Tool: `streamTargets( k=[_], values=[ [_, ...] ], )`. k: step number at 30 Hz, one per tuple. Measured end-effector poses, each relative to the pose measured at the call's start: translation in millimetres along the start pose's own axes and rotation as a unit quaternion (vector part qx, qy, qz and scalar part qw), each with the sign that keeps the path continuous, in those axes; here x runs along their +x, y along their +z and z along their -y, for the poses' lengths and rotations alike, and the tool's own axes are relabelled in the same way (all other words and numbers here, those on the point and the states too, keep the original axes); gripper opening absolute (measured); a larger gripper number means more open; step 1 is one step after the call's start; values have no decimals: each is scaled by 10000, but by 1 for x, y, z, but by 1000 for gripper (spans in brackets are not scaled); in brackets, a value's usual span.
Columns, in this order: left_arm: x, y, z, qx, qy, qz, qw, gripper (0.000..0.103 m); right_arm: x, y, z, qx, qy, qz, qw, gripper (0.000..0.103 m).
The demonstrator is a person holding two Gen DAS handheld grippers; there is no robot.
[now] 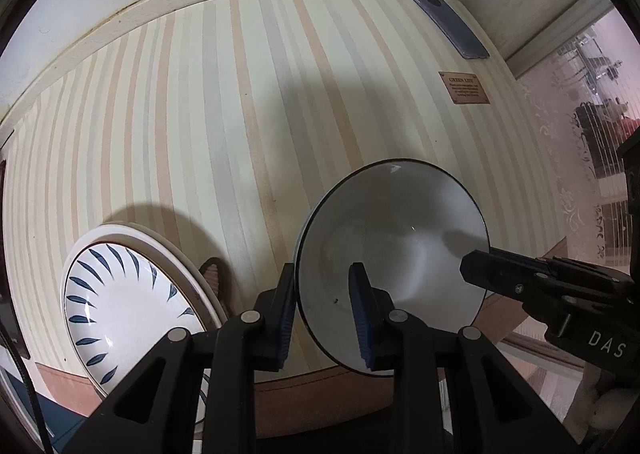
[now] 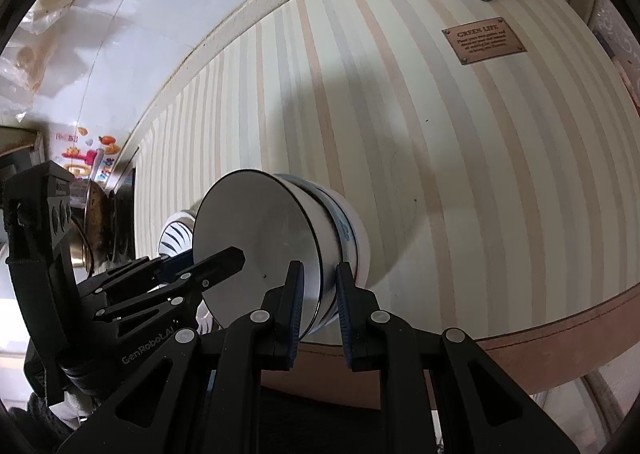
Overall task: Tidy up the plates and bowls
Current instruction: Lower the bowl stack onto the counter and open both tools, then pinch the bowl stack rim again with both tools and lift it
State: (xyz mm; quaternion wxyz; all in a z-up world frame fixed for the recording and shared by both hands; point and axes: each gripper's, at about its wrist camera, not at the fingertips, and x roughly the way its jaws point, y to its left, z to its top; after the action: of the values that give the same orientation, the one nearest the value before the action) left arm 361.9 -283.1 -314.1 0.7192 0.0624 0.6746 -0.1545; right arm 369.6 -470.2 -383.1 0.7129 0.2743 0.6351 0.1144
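Observation:
A white bowl [image 1: 396, 254] with a dark rim sits nested in a second bowl [image 2: 348, 230] with blue marks, on the striped table near its front edge. My left gripper [image 1: 324, 294] straddles the bowl's near-left rim, one pad inside and one outside. My right gripper [image 2: 318, 294] straddles the near-right rim of the top bowl [image 2: 256, 238] the same way. Each gripper shows in the other's view, at the right in the left wrist view [image 1: 500, 274] and at the left in the right wrist view [image 2: 208, 266]. A blue-leaf plate [image 1: 120, 302] on a larger plate lies left of the bowls.
A blue phone [image 1: 448, 23] lies at the table's far right corner, with a small brown plaque [image 1: 464, 87] nearer. The table's brown front edge [image 2: 560, 342] runs just under the bowls. A wall borders the far side. Dark cookware [image 2: 104, 221] stands off the table's left end.

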Motion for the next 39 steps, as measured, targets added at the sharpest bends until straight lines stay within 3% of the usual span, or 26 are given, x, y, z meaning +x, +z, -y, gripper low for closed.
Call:
streamTargets(
  k=[11, 13, 15, 18, 20, 21, 23, 25, 28, 31, 39],
  values=[
    [-9, -2, -7, -219, -50, 47, 9997, 24, -7, 3, -10, -181, -260, -58, 9995, 19],
    [-19, -6, -9, -217, -59, 89, 9997, 24, -15, -1, -13, -175, -317, 50, 9993, 28],
    [-32, -11, -12, -235, -153, 167, 9995, 24, -27, -8, -17, -144, -390, 241, 9988, 56],
    [-53, -21, -14, -162, -163, 348, 9991, 24, -44, -22, -26, -138, -502, 475, 9975, 82],
    [-67, -27, -15, -122, -149, 471, 9987, 25, -53, -32, -33, -160, -597, 579, 9964, 85],
    [-76, -32, -15, -94, -207, 546, 9982, 31, -58, -38, -37, -163, -643, 621, 9959, 88],
    [-91, -39, -16, -49, -258, 673, 9974, 59, -69, -52, -45, -145, -630, 733, 9952, 93],
    [-107, -47, -16, 27, -246, 860, 9960, 75, -81, -66, -53, -144, -596, 887, 9942, 95],
    [-131, -61, -16, 127, -234, 1148, 9930, 78, -99, -87, -66, -167, -596, 1138, 9916, 98],
    [-149, -74, -18, 205, -248, 1344, 9904, 99, -114, -107, -80, -233, -727, 1317, 9883, 99],
    [-182, -106, -22, 223, -430, 1660, 9849, 99, -153, -150, -109, -492, -1179, 1916, 9731, 100]
  ],
)
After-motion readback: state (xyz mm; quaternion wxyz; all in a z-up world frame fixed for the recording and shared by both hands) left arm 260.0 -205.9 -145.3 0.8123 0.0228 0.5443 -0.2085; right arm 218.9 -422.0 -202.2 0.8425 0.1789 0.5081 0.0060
